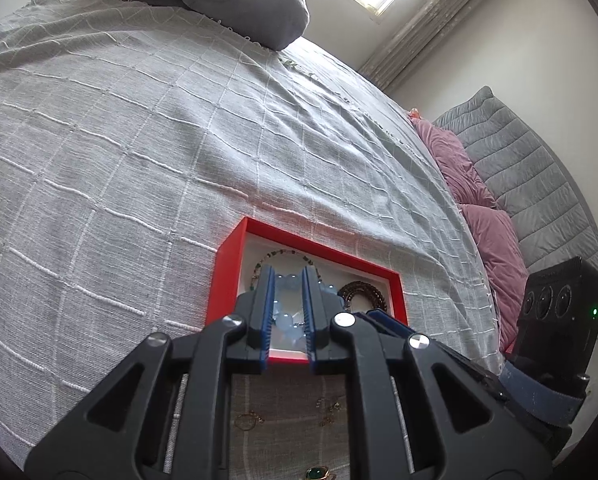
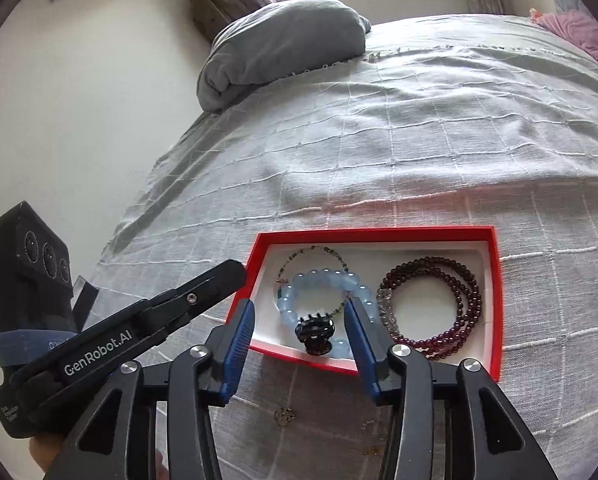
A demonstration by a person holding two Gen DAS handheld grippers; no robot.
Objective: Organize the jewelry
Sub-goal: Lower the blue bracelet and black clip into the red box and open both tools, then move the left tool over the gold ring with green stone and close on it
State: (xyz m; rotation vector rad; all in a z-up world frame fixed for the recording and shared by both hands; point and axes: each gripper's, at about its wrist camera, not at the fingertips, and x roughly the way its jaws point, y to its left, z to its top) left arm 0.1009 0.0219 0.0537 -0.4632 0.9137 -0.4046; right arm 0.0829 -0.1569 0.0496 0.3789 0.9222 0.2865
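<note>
A red box (image 2: pixel 495 280) with a white inside lies on the bed; it also shows in the left wrist view (image 1: pixel 227 272). In it lie a pale blue bead bracelet (image 2: pixel 327 280), a dark red bead bracelet (image 2: pixel 465 304), a thin green bead chain (image 2: pixel 319 250) and a black ring (image 2: pixel 315 332). My left gripper (image 1: pixel 287 276) hovers at the box's near left, jaws narrowly apart and holding nothing, the blue bracelet (image 1: pixel 287 320) seen between them. My right gripper (image 2: pixel 299 312) is open and empty at the box's near edge. Small gold pieces (image 1: pixel 249 420) and a green-stone ring (image 1: pixel 317 473) lie on the cover below.
The grey checked bedcover (image 1: pixel 139 140) spreads around the box. A folded grey quilt (image 2: pixel 283 44) lies at the far end. Pink pillows (image 1: pixel 495 248) and a grey padded headboard (image 1: pixel 539 184) are at the right. Small earrings (image 2: pixel 285 416) lie near the box.
</note>
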